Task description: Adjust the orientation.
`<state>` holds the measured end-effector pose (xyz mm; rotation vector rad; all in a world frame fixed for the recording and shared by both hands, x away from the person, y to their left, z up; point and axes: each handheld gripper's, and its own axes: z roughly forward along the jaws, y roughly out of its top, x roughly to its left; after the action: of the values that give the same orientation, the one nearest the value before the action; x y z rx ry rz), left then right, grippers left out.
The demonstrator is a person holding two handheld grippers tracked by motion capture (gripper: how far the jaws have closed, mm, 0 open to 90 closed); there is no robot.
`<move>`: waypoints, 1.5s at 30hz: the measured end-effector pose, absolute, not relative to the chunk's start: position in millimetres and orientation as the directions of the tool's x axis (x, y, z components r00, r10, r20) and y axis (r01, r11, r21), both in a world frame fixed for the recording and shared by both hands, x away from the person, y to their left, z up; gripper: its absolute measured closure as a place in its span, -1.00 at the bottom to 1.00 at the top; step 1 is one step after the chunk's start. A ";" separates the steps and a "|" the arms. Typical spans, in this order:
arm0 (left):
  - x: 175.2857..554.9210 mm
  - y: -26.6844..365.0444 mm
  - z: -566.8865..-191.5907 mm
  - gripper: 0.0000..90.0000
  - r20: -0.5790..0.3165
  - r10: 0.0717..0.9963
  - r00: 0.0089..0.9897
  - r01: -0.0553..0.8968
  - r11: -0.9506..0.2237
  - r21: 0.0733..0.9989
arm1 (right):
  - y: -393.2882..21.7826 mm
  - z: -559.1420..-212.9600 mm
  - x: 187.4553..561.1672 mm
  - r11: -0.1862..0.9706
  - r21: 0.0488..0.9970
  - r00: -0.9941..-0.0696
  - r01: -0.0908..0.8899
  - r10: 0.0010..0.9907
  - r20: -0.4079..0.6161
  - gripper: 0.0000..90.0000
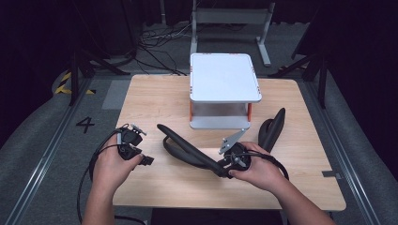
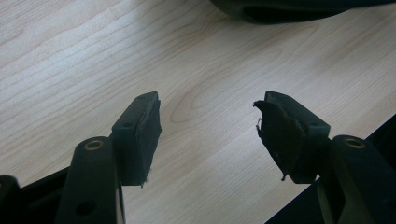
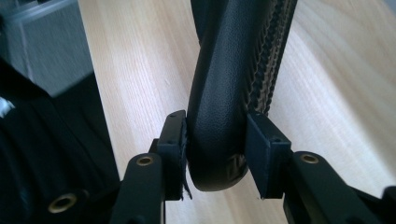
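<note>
A black slipper (image 1: 183,145) stretches across the middle of the wooden table (image 1: 155,98), on its side with its textured sole edge showing. My right gripper (image 1: 224,166) is shut on its near end; in the right gripper view both pads (image 3: 173,140) press the slipper (image 3: 233,70) from either side. A second black slipper (image 1: 274,129) stands on edge to the right of that hand. My left gripper (image 1: 142,144) sits at the table's left edge, open, with only bare wood between its pads (image 2: 144,126). Part of a slipper (image 2: 280,9) shows at the top of the left gripper view.
A white two-level stand (image 1: 225,77) with orange posts sits at the back middle of the table. Cables lie on the floor behind it, and grey floor with a painted number lies to the left. Bare wood lies in front of the hands.
</note>
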<state>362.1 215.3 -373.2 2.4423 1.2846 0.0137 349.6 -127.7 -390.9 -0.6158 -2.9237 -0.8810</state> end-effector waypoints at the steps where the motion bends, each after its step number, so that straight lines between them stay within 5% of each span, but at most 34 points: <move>1: 362.5 215.5 -373.0 -0.14 -0.162 0.795 0.585 0.790 -0.513 0.336 | -129.8 -392.2 350.8 0.732 0.531 -0.901 0.427 0.396 0.178 0.37; 7: 365.4 216.7 -374.3 -0.14 -0.169 0.798 0.578 0.795 -0.506 0.333 | -142.5 -398.8 357.4 0.689 0.495 -0.839 0.529 0.511 0.186 0.37; 13: 368.5 212.8 -374.1 -0.14 -0.172 0.789 0.590 0.788 -0.516 0.334 | -149.2 -405.0 361.7 0.702 0.466 -0.815 0.538 0.575 0.076 0.34; 23: 372.2 210.7 -375.2 -0.14 -0.171 0.782 0.600 0.783 -0.529 0.328 | -153.5 -413.4 366.0 0.686 0.460 -0.779 0.564 0.627 0.021 0.02; 28: 371.4 210.8 -375.1 -0.15 -0.171 0.783 0.598 0.784 -0.526 0.329 | -157.8 -409.4 368.9 0.678 0.512 -0.751 0.528 0.653 -0.091 -0.14; 40: 373.0 204.2 -380.8 -0.15 -0.175 0.778 0.603 0.784 -0.538 0.310 | -150.1 -429.4 371.3 0.707 0.425 -0.764 0.566 0.643 -0.052 -0.27; 45: 373.9 199.5 -383.8 -0.15 -0.179 0.771 0.611 0.781 -0.549 0.298 | -147.9 -434.0 370.8 0.671 0.434 -0.750 0.602 0.662 0.017 -0.10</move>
<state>373.9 199.5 -383.8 2.4916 1.2488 -0.0385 370.8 -147.9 -434.0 -1.1414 -2.9999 -0.6941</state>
